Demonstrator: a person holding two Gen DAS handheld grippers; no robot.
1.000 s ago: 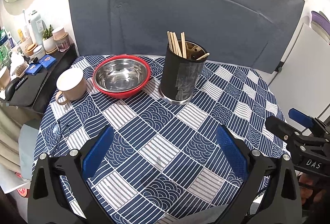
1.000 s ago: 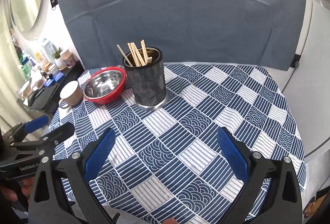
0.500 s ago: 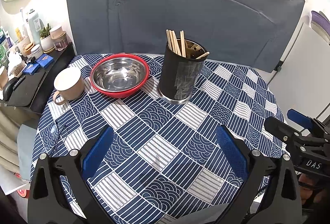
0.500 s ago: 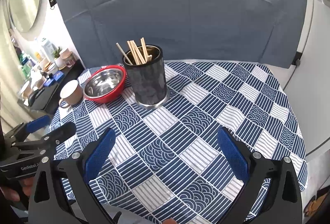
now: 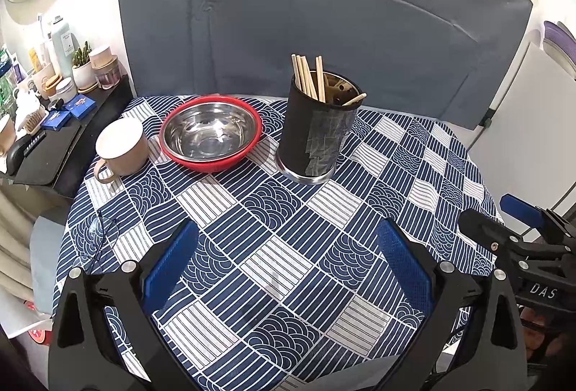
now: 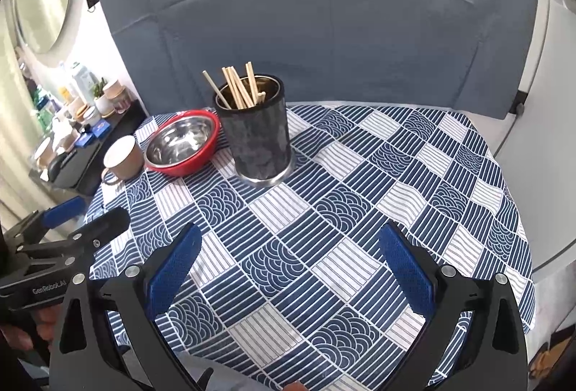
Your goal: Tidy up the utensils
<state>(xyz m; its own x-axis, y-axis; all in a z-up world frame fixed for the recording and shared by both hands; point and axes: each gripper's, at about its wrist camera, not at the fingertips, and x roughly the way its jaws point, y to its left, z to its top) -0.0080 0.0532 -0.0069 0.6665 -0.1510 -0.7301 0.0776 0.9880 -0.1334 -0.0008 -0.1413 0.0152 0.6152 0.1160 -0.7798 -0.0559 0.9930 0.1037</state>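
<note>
The left gripper point(image 5: 288, 261) and right gripper point(image 6: 288, 261) are both hovering with jaws spread wide, holding nothing. The chopsticks point(image 5: 309, 78) are standing in the black holder point(image 5: 315, 135), well ahead of both. Any grasp should probably be pinching one stick near its top, approaching level and slowly.

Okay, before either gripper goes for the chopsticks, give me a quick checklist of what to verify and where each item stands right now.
1. Left gripper open, holding nothing: ok.
2. Right gripper open, holding nothing: ok.
3. Black holder upright on the tablecloth: ok.
4. Chopsticks stick out above the holder rim, graspable: ok.
5. Red bowl holds nothing: ok.
6. Mug stands beside the bowl, apart from the holder: ok.
</note>
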